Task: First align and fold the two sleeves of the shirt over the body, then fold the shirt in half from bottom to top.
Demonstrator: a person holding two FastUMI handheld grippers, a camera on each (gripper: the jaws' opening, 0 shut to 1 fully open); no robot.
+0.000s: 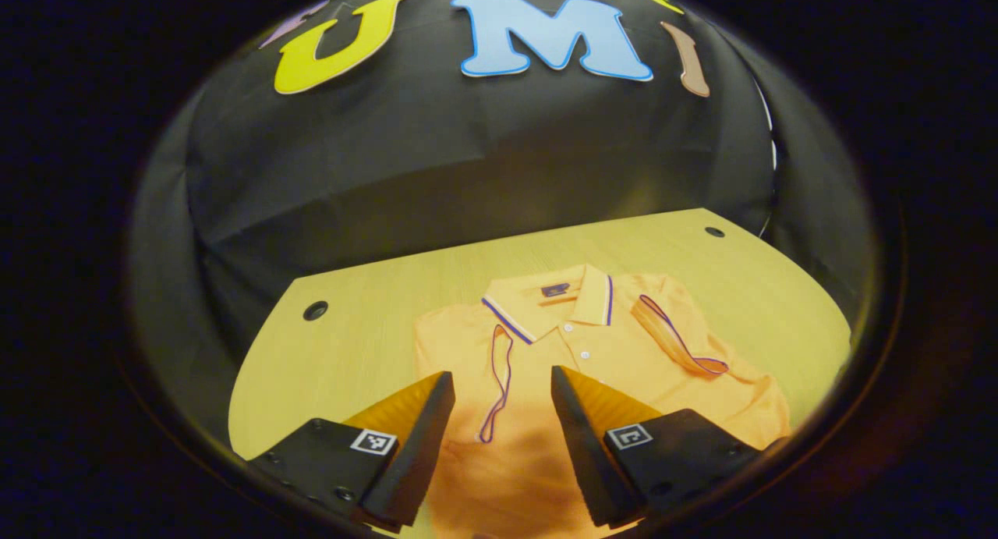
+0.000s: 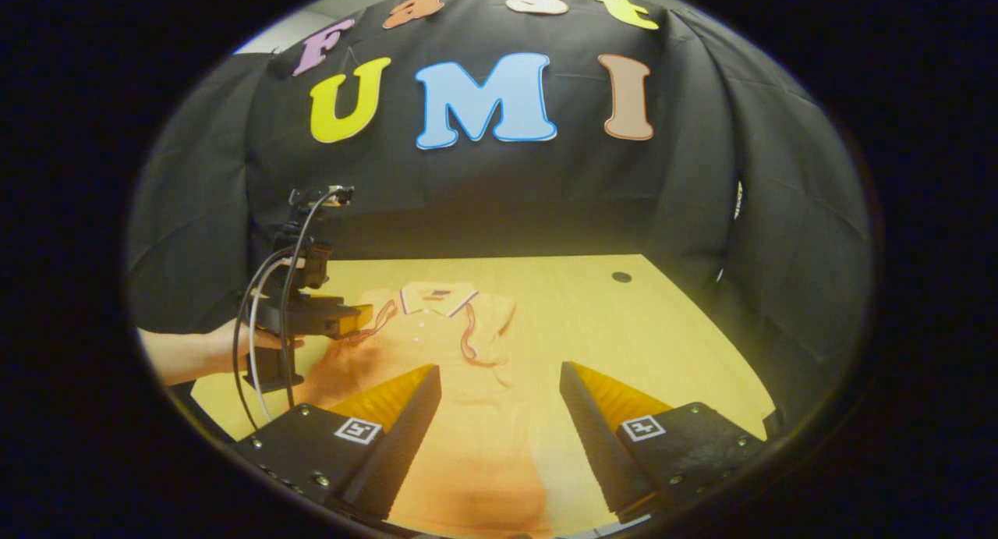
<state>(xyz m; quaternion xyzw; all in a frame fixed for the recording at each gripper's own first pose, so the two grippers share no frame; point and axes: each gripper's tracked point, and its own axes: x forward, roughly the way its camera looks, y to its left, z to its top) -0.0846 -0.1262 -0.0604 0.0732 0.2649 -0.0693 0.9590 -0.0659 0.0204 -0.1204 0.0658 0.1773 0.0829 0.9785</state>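
Note:
An orange polo shirt (image 1: 600, 352) lies flat on the wooden table (image 1: 351, 367), collar at the far end. Both sleeves are folded in over the body: one trimmed cuff (image 1: 499, 383) lies left of the buttons, the other sleeve (image 1: 677, 338) slants across on the right. My left gripper (image 1: 501, 375) hovers open over the shirt's middle, its fingers either side of the left cuff. In the right gripper view the shirt (image 2: 437, 352) lies ahead and to the left. My right gripper (image 2: 499, 369) is open above its lower part, holding nothing. The left gripper (image 2: 352, 319) hangs over the shirt's left side.
The table has two round cable holes (image 1: 315, 310) (image 1: 714, 232) near its far corners. A hand (image 2: 195, 352) with trailing cables holds the left gripper at the table's left. Bare tabletop (image 2: 647, 336) stretches right of the shirt. Black cloth closes in the back and sides.

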